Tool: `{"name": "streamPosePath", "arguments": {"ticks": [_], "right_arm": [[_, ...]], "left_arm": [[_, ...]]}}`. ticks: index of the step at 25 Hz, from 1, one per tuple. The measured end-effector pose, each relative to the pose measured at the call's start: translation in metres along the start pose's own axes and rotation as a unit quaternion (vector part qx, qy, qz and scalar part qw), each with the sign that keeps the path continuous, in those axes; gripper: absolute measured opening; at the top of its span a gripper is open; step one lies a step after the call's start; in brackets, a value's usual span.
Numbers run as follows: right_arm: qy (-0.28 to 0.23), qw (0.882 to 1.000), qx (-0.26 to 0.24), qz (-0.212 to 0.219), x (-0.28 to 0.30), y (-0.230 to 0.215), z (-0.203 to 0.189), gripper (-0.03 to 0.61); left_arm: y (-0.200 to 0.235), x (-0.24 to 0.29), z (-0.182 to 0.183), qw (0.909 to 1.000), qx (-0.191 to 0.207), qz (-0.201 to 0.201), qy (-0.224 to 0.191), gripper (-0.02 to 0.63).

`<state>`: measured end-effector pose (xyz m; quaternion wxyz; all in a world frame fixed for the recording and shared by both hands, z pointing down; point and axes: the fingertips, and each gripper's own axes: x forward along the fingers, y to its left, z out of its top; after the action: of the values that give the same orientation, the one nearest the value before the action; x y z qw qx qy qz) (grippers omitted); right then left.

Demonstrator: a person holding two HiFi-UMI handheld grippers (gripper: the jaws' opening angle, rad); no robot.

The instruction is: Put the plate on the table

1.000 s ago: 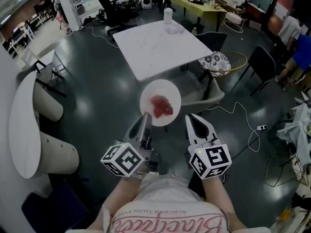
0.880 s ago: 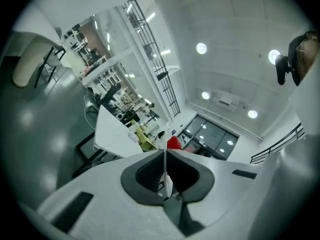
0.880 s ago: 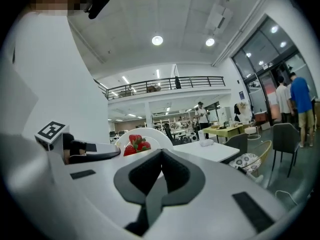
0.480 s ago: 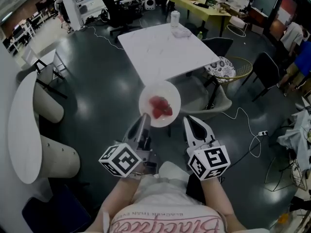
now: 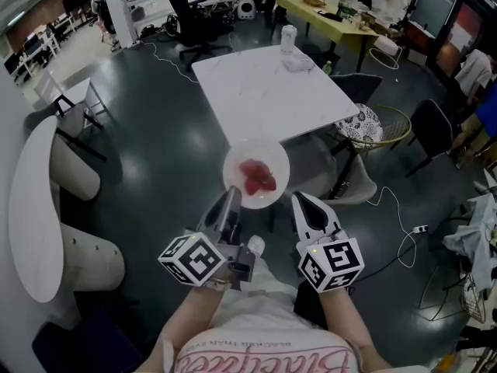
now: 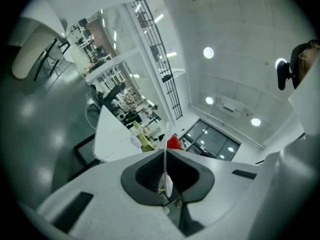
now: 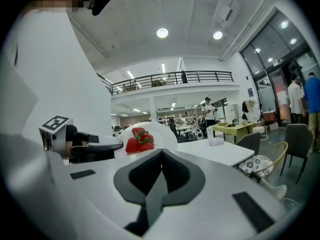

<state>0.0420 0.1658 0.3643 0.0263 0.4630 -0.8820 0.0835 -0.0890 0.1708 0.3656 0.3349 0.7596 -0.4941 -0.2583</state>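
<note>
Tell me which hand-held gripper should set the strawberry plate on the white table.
Left. The left hand-held gripper is clamped on the rim of the plate, with the white table ahead of it. The right hand-held gripper is shut on nothing, beside the plate.

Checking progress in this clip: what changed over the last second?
The person has carried the white round plate closer to the white square table, which now sits lower in the head view. Unchanged: left gripper shut on the plate's rim, red strawberries on it, right gripper shut and empty alongside.
</note>
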Motion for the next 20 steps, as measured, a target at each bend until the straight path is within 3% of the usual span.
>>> {"name": "streamPosePath", "arguments": {"ticks": [20], "right_arm": [[-0.012,1.0,-0.006,0.0,0.202,-0.135,0.049,0.003]], "left_arm": [[0.073,0.223,0.067,1.0,-0.007,0.004,0.004,0.014]]}}
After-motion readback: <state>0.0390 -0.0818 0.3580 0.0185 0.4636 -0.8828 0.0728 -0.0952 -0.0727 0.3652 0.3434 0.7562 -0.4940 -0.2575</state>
